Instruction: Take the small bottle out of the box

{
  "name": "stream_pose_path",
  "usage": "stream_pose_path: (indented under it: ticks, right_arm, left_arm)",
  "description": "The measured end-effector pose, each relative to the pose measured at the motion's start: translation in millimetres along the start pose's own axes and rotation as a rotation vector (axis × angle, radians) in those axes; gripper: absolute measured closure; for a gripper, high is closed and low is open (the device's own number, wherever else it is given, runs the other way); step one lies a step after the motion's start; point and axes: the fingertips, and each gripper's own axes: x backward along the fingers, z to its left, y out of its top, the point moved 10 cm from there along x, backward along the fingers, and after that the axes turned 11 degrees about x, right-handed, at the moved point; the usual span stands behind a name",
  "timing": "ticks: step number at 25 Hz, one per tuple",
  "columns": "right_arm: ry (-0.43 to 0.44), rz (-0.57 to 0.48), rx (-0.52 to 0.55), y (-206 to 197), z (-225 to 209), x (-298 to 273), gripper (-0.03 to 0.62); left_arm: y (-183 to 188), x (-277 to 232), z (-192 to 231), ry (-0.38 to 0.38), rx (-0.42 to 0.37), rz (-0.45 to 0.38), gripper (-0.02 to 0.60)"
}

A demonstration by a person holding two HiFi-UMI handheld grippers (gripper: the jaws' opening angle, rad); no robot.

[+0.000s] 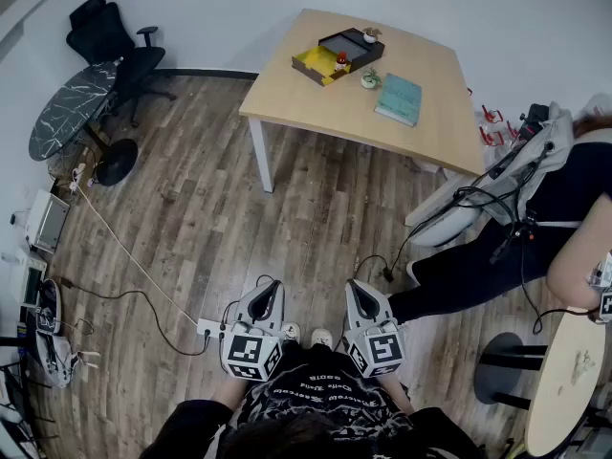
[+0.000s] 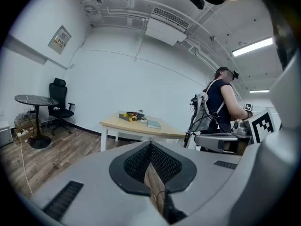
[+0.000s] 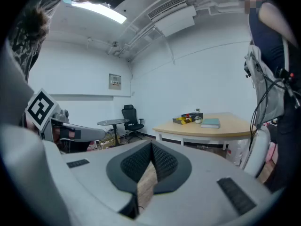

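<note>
Standing well back from the table (image 1: 306,103), the person holds both claws low and close to the body, above the wooden floor (image 1: 191,218). The left claw (image 2: 151,146) is closed: its two dark ribbed pads meet at the tip, and nothing sits between them. The right claw (image 3: 151,147) is closed in the same way and is also empty. In the head view the two claws lie side by side, a little apart, both pointing towards the table and well apart from it.

The small bottle (image 1: 341,62), which has a red top, stands inside the black and yellow box (image 1: 366,55) near the far side of the table. A small potted plant (image 1: 369,34) sits just beyond the box. A teal book (image 1: 399,98) lies near the box, towards the right edge of the table.

A black office chair (image 1: 115,41) stands in the far left corner beside a round dark table (image 1: 69,108). A white cable (image 1: 134,261) runs across the floor on the left. On the right is a second person (image 1: 497,256) in dark clothes, with a grey pack and black cables at the back. A round pale tabletop (image 1: 569,381) fills the near right corner.
</note>
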Motion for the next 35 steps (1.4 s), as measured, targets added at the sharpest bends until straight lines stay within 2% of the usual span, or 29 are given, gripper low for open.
stream_pose_path:
  ticks: [10,19,20,21,22,23,24,25,26,35]
  right_arm:
    - [0.000,0.003,0.012,-1.9,0.6,-0.5,0.592]
    - [-0.044,-0.020,-0.041,-3.1,4.9,-6.0,0.588]
    - [-0.044,-0.021,-0.046,-2.6,5.6,-7.2,0.516]
    - [-0.045,-0.023,-0.050,-2.1,6.1,-8.2,0.488]
    - [-0.047,-0.024,-0.050,-1.8,6.6,-9.0,0.488]
    - [-0.048,-0.025,-0.051,-1.5,7.1,-10.0,0.480]
    - [-0.046,-0.026,-0.052,-1.4,7.9,-11.3,0.407]
    - [-0.044,-0.025,-0.054,-1.4,9.0,-12.9,0.369]
    - [-0.046,-0.024,-0.054,-1.4,10.1,-14.4,0.368]
    - [-0.091,0.001,-0.056,-7.2,21.1,-20.9,0.368]
  left_arm:
    - [-3.3,0.4,-1.0,-0.006,0.004,-0.002,0.578]
    - [0.1,0.4,11.3,-0.056,0.013,0.006,0.577]
    - [1.2,-0.1,12.6,-0.061,0.015,0.007,0.577]
    - [2.2,-0.9,13.7,-0.068,0.018,0.008,0.571]
    - [3.0,-2.2,14.5,-0.079,0.024,0.011,0.541]
    - [3.7,-3.8,15.3,-0.094,0.032,0.017,0.476]
    - [4.3,-5.5,16.5,-0.109,0.037,0.025,0.405]
    - [5.1,-7.1,18.3,-0.120,0.040,0.033,0.356]
    - [5.9,-8.4,20.6,-0.128,0.040,0.039,0.338]
    - [5.2,-16.7,41.5,-0.162,0.040,0.112,0.324]
